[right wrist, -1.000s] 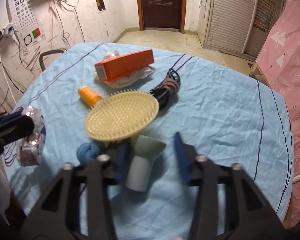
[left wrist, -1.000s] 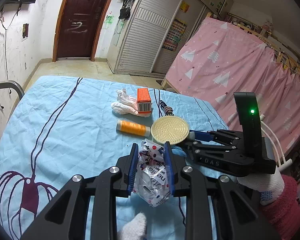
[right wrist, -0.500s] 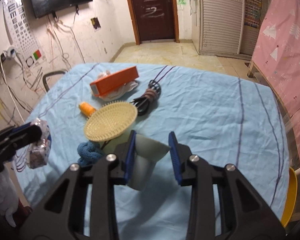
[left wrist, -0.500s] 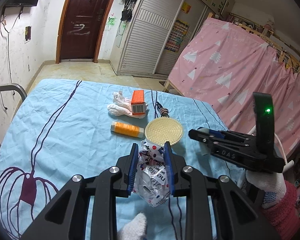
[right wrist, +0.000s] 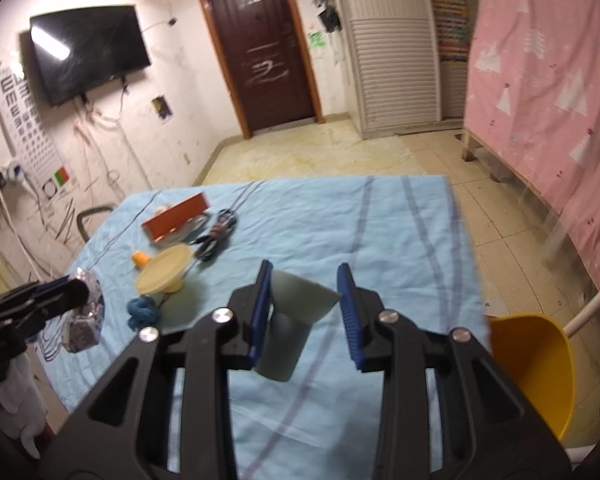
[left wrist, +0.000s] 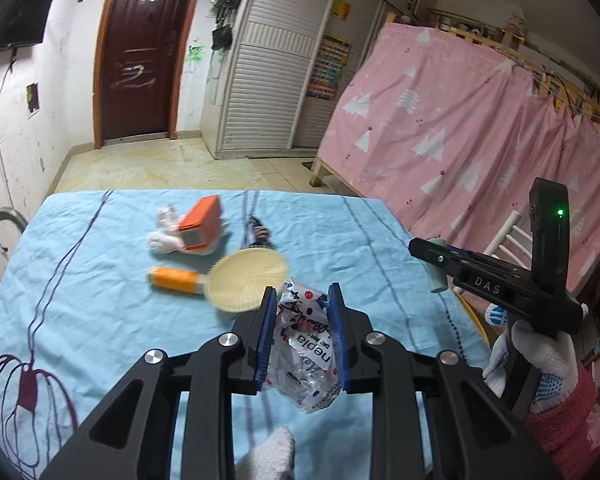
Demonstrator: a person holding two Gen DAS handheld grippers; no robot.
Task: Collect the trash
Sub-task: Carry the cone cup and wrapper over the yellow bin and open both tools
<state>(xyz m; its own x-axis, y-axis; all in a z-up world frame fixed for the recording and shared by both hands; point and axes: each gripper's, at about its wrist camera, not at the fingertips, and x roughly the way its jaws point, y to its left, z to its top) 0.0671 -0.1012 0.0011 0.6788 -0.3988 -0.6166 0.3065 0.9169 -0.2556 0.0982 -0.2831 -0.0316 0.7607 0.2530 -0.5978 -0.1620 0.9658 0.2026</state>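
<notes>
**Both tongs loaded, the bin in sight — now don't drop anything**

Left wrist view first. The left tongs point(left wrist: 302, 330) are clenched hard on a crumpled wrapper point(left wrist: 306, 354), white film with red dots and print, held up above the blue-clothed surface point(left wrist: 80, 288). Most of that wrapper dangles below the pads, so it's a pinch on slippery film; my read is that any jolt on the way could let it slide out. Beyond the wrapper lies a round yellow brush point(left wrist: 246, 280), with an orange spool point(left wrist: 174, 280) just to the brush's left, an orange box point(left wrist: 202, 228) sitting on a white rag point(left wrist: 162, 240) behind it, and a dark cable bundle point(left wrist: 260, 234) beyond the brush's far edge. To the right of the wrapper, the right tongs point(left wrist: 436, 258), in a gloved hand point(left wrist: 536, 356), carry a pale green tube.

Over to the right wrist view. The right tongs point(right wrist: 302, 312) grasp that pale green tube point(right wrist: 290, 328), but look: it presses the left pad only along its flared paper end, and the body hangs askew, lower. That's an off-centre hold, and I'd say it may twist loose. The yellow bin point(right wrist: 536, 368) stands to the right of the tube, off the surface's edge, with a white chair rail point(right wrist: 588, 304) just past it. A blue yarn ball point(right wrist: 142, 310) sits left of the tube. Nothing blocks the way, though an early release would land the tube on the cloth.
</notes>
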